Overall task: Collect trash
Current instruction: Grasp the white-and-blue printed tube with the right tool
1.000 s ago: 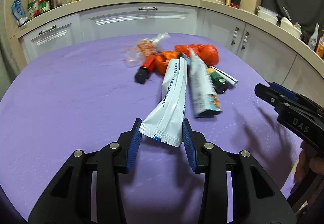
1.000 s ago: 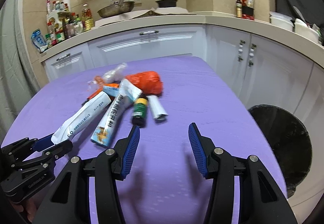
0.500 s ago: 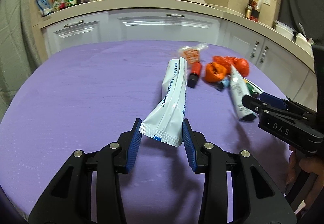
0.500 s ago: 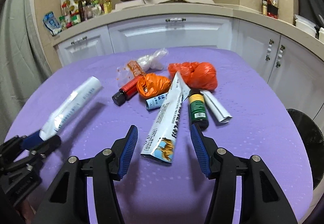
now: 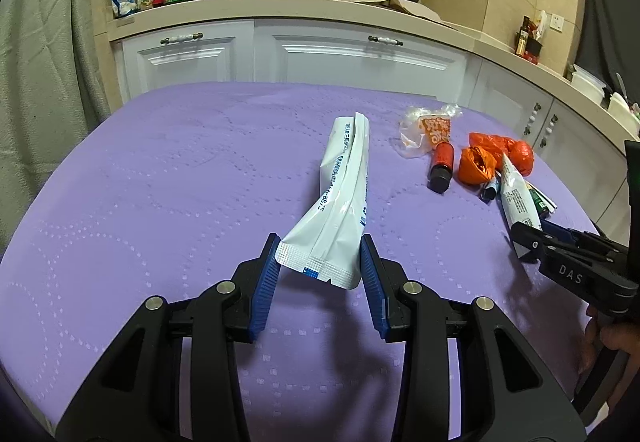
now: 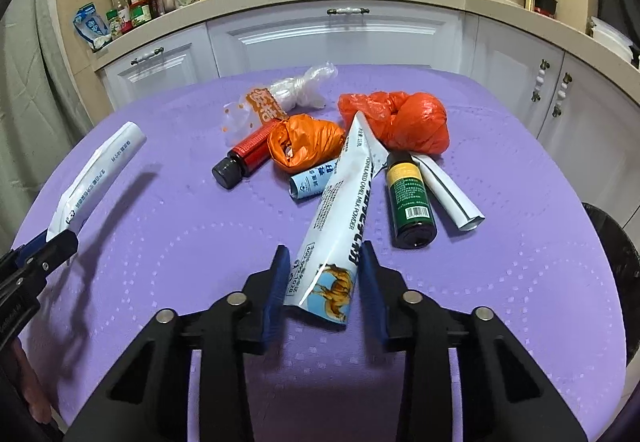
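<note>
Pinching the crimped bottom seam of a white sachet (image 5: 344,198), the left gripper (image 5: 320,274) carries it clear of the purple tablecloth (image 5: 160,202); the packet juts forward from between the jaws and casts a shadow on the cloth in the right wrist view, so it seems to hang in the air, not lie flat. Gripping the flat sealed end makes sense: it is the stiffest part of a limp pouch, and the rest simply trails ahead.

The right gripper (image 6: 322,282) has its jaws on either side of the near end of a camel milk powder sachet (image 6: 340,218), which runs forward from the jaws toward the pile. The pads look close against its edges, but whether they are already pressing it I cannot tell. Its far end rests on the heap, so the near end is the easy place to take it.

This sachet is long, glossy and white with black lettering and a camel picture at the near end. Just right of the jaws lies a dark green bottle (image 6: 410,198) with a yellow band, beside a rolled white packet (image 6: 448,190). Ahead sit two orange bags (image 6: 400,122), a red bottle (image 6: 244,156) with a black cap and a clear wrapper (image 6: 288,94). A black bin (image 6: 616,262) shows at the far right edge, probably where it all goes.
</note>
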A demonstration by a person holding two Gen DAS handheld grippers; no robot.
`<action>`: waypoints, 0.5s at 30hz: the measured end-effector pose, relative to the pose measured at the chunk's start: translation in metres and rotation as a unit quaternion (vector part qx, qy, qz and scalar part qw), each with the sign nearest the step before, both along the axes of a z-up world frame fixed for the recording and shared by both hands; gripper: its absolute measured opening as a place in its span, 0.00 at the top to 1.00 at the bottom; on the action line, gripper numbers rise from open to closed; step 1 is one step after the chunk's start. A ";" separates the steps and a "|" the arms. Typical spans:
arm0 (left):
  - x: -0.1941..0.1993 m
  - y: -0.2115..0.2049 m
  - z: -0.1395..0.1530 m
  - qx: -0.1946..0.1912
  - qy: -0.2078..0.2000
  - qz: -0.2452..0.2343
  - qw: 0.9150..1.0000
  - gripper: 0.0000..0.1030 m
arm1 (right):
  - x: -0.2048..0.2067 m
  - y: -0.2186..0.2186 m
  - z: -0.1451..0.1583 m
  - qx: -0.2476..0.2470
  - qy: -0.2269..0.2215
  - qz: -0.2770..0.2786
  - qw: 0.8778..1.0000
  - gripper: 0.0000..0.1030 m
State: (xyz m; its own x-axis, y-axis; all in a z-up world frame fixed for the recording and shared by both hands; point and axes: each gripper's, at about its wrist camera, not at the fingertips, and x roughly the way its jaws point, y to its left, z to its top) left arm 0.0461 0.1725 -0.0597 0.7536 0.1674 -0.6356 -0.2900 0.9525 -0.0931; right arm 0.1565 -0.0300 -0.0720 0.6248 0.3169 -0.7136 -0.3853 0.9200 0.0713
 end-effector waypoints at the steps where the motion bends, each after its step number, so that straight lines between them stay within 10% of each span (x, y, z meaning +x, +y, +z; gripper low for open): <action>1: 0.000 0.000 0.000 -0.001 0.000 0.000 1.000 0.63 | -0.002 0.000 0.001 0.000 -0.004 -0.001 1.000 0.73; 15: -0.007 -0.015 0.011 0.005 -0.013 -0.007 1.000 0.63 | -0.020 -0.019 0.020 0.008 -0.048 -0.002 0.999 0.85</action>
